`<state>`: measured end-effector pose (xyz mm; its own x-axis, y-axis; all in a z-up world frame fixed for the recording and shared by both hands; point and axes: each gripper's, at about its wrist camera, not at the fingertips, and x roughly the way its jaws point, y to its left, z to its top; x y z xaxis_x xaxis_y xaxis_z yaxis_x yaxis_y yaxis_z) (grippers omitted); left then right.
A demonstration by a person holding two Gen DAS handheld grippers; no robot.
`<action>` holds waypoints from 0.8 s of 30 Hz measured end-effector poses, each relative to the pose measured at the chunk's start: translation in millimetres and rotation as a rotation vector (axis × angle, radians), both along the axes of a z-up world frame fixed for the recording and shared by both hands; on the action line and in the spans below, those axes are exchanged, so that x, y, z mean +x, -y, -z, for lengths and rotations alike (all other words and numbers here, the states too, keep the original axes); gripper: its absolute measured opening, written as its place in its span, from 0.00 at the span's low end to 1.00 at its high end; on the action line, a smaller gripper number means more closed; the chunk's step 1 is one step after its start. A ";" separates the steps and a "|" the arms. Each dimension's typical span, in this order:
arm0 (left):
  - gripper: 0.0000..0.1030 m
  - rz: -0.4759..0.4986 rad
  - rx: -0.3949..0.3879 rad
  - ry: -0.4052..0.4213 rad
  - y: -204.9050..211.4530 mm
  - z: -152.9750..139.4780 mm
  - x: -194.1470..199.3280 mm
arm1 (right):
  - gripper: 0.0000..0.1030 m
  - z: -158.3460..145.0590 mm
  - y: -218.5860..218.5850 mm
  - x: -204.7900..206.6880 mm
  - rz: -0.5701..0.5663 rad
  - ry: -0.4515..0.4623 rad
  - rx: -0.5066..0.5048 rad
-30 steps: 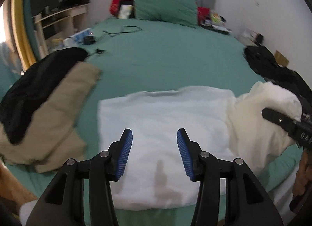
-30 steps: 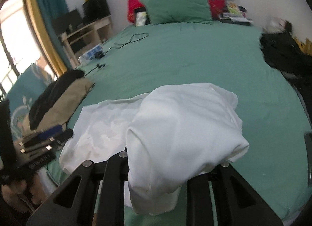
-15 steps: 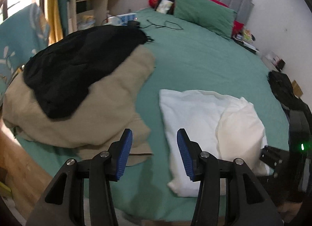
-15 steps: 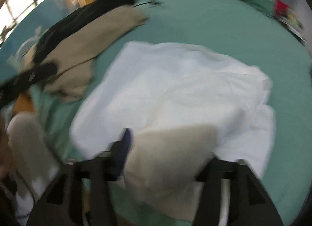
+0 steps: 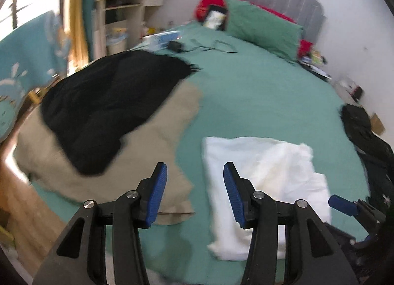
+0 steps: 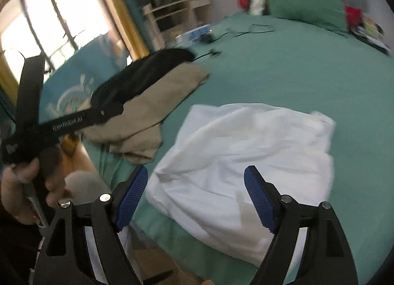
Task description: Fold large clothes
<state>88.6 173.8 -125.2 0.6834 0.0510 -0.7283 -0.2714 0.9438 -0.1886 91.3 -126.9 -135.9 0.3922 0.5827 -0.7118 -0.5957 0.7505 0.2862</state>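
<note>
Bedroom: green bed (image 5: 258, 93) carries a folded white garment (image 6: 246, 162) near its foot edge, beside tan and black clothes (image 5: 110, 122). Left gripper (image 5: 194, 192) and right gripper (image 6: 195, 196) both gape, fingers empty.

Dark clothes (image 5: 369, 142) cut off, blurred

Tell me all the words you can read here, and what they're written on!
"GenRobot.AI": white letters on the black body of the left gripper, seen in the right wrist view; slightly blurred, so the first letters are uncertain.
Books and boxes beside the green pillow: too blurred to read.
</note>
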 end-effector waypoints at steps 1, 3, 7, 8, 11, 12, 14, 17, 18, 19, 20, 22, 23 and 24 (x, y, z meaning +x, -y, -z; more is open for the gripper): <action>0.49 0.036 -0.002 0.001 10.3 -1.0 5.5 | 0.80 -1.5 13.2 0.6 0.037 0.000 0.002; 0.49 0.140 -0.013 -0.008 37.2 1.9 19.9 | 0.81 -0.3 36.7 1.1 0.096 -0.005 -0.001; 0.49 0.338 0.039 -0.086 90.8 28.7 57.6 | 0.82 15.6 73.6 14.6 0.234 -0.061 -0.008; 0.49 0.349 0.069 -0.109 97.6 36.4 63.1 | 0.82 21.0 83.9 16.2 0.272 -0.082 -0.010; 0.49 0.335 0.139 -0.174 103.2 60.7 83.6 | 0.82 32.1 110.6 19.5 0.339 -0.126 -0.001; 0.49 0.322 0.131 -0.192 100.2 67.2 89.4 | 0.82 35.6 117.9 20.3 0.353 -0.138 0.006; 0.49 0.289 0.057 -0.224 85.4 84.3 97.6 | 0.82 42.1 126.2 21.6 0.365 -0.156 0.021; 0.18 0.247 -0.025 -0.231 65.4 102.8 102.4 | 0.82 50.5 130.4 25.0 0.375 -0.174 0.054; 0.06 0.226 -0.060 -0.222 57.2 106.3 100.0 | 0.82 53.4 129.8 26.4 0.377 -0.178 0.054; 0.06 0.193 -0.050 -0.220 53.7 108.2 95.9 | 0.82 56.4 128.8 28.1 0.376 -0.183 0.048; 0.06 0.150 -0.023 -0.200 48.9 106.1 88.7 | 0.82 57.8 129.4 28.0 0.372 -0.187 0.044; 0.06 0.091 0.012 -0.170 42.8 99.5 74.8 | 0.82 63.9 125.5 31.4 0.356 -0.198 0.040; 0.07 0.077 0.019 -0.174 41.6 97.5 69.3 | 0.82 66.9 125.2 32.4 0.350 -0.202 0.039; 0.08 0.077 0.008 -0.192 40.3 96.5 66.9 | 0.82 69.7 122.2 33.9 0.341 -0.205 0.036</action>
